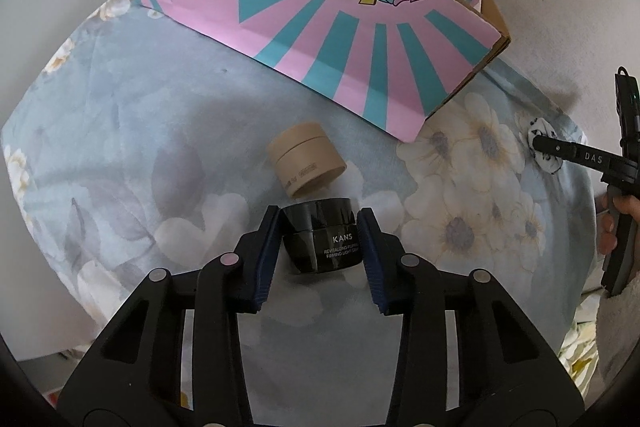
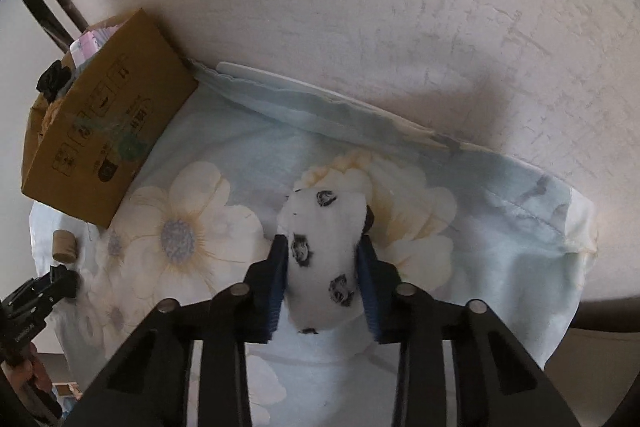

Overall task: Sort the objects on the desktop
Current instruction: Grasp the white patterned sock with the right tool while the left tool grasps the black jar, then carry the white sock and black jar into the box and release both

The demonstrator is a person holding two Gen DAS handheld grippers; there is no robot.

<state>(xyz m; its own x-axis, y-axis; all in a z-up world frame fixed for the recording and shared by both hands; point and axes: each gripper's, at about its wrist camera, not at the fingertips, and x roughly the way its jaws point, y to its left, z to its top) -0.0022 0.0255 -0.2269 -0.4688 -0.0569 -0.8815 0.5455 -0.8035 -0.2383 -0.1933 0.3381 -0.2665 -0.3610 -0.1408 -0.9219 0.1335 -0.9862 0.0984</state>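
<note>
So the left hand-held gripper (image 1: 319, 241) is pointing steeply down and its blue pads are sitting right against both sides of a black jar (image 1: 320, 237) with KANS printed on it in white, so it's gripping that jar, which is resting on the desk under a pale blue floral cloth (image 1: 140, 131). Just beyond the jar, a tan cardboard tube (image 1: 304, 163) is lying tipped on its side, close to the jar, though I can't tell if the two are touching. Behind those, a pink and teal cardboard box (image 1: 320, 19) with a cartoon character on it is standing near the wall. Over on the right, the right hand-held gripper (image 2: 323, 271) is clamping a white fluffy plush thing with dark spots (image 2: 326, 251), pads pressing into both of its sides, and the plush is lying on a big cream flower print on the cloth, well apart from the jar. From the right wrist view the box is showing its plain brown side with shipping symbols, and some black stuff is poking out of the top. A person's hand (image 1: 614, 223) is holding the right gripper's handle at the edge of the left wrist view.
</note>
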